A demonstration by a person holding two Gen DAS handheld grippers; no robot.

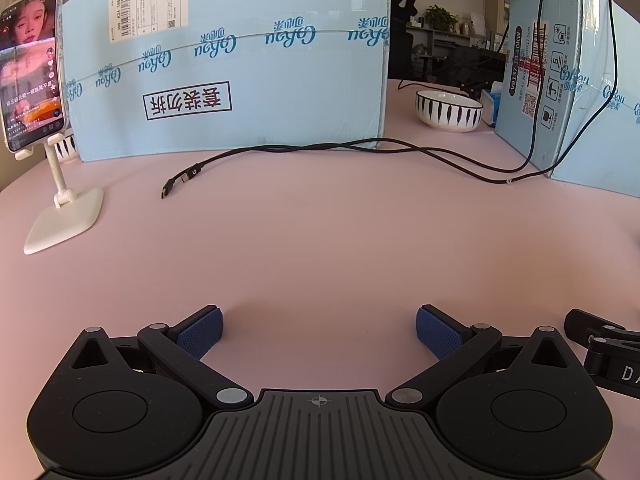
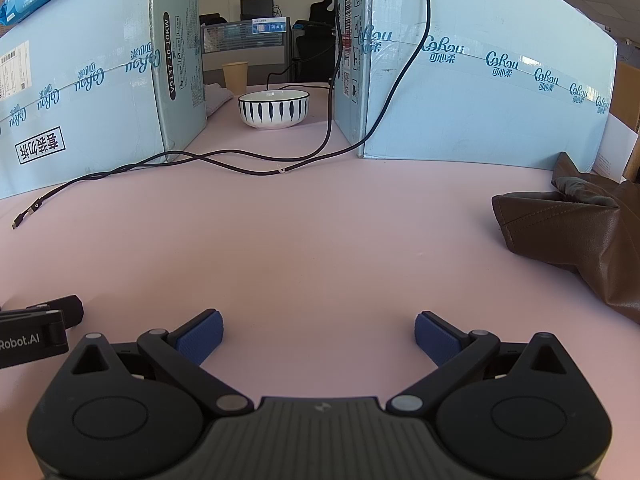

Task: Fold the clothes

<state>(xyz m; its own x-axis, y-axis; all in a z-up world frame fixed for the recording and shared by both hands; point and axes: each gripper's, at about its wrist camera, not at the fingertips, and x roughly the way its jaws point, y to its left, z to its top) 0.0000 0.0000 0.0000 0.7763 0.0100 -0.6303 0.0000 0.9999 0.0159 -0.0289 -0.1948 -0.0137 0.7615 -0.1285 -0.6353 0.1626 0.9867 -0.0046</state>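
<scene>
A brown leather-like garment (image 2: 576, 232) lies crumpled on the pink table at the right edge of the right wrist view. My right gripper (image 2: 319, 336) is open and empty, low over the table, well to the left of the garment. My left gripper (image 1: 319, 332) is open and empty over bare pink table (image 1: 320, 232); no garment shows in its view. Each gripper's side shows at the edge of the other's view: the right one (image 1: 604, 344), the left one (image 2: 36, 332).
Two large light-blue cardboard boxes (image 1: 228, 60) (image 2: 480, 72) stand at the back. A black cable (image 1: 320, 148) runs across the table between them. A striped white bowl (image 2: 274, 108) sits behind. A phone on a white stand (image 1: 36, 80) is at far left.
</scene>
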